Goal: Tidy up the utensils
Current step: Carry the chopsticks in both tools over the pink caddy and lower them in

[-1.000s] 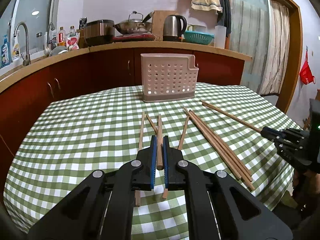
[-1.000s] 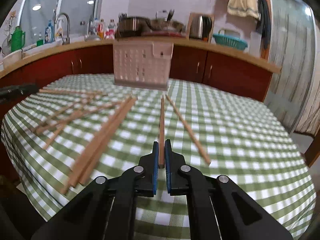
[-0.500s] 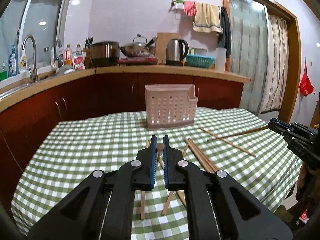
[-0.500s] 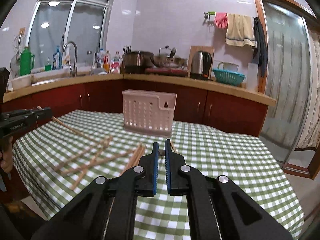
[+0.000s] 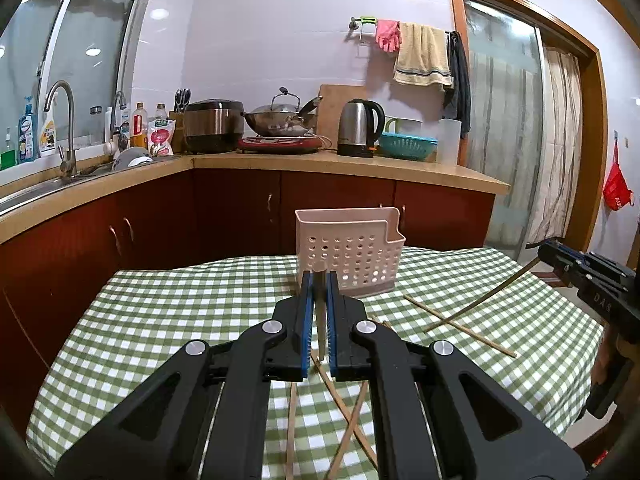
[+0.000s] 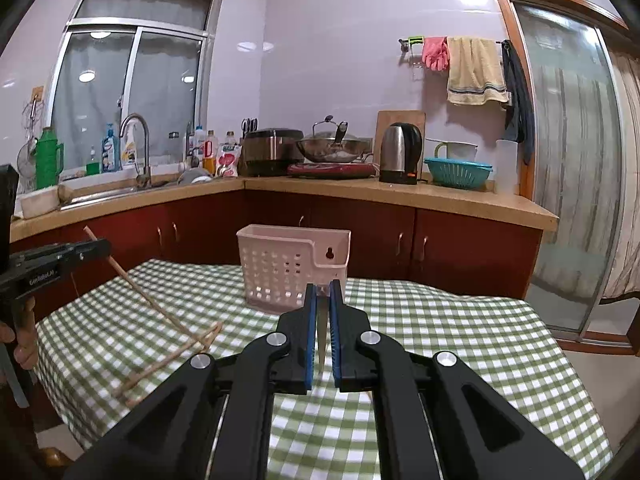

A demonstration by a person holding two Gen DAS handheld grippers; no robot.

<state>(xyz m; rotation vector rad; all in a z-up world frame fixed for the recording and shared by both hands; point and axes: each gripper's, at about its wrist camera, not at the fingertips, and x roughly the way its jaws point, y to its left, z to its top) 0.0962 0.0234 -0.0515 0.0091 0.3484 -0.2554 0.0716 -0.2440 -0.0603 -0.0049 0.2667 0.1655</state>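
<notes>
A: We note the left gripper [image 5: 319, 280] with its fingers clamped on a single chopstick [image 5: 320, 320], seen nearly end-on between the blue pads. It sits in front of the pink basket [image 5: 352, 254], lifted off the checked tablecloth [image 5: 160, 320].

B: Agreed. The right gripper [image 6: 324, 292] shows the same: fingers clamped on its own chopstick [image 6: 321, 340], also nearly end-on in its own camera. From the left camera we see that chopstick slanting from the gripper down toward the cloth, to the right of the basket, its lower end close to the cloth (contact not clear).

A: From the right camera the left-held chopstick slants down the same way, to the left of the basket. A person's hand [image 6: 24, 336] grips the left handle at the frame edge.

B: The basket stands upright at the far side of the table, nearest the counter [image 5: 340, 164]. We cannot see anything inside it from either view.

A: Loose chopsticks [image 5: 460, 326] lie on the cloth on the near side of the basket: one to its right, crossed by the right-held stick, and several more under the left gripper, partly hidden.

B: Two more [image 6: 168, 360] lie flat, to the left of the basket in the right view.
</notes>
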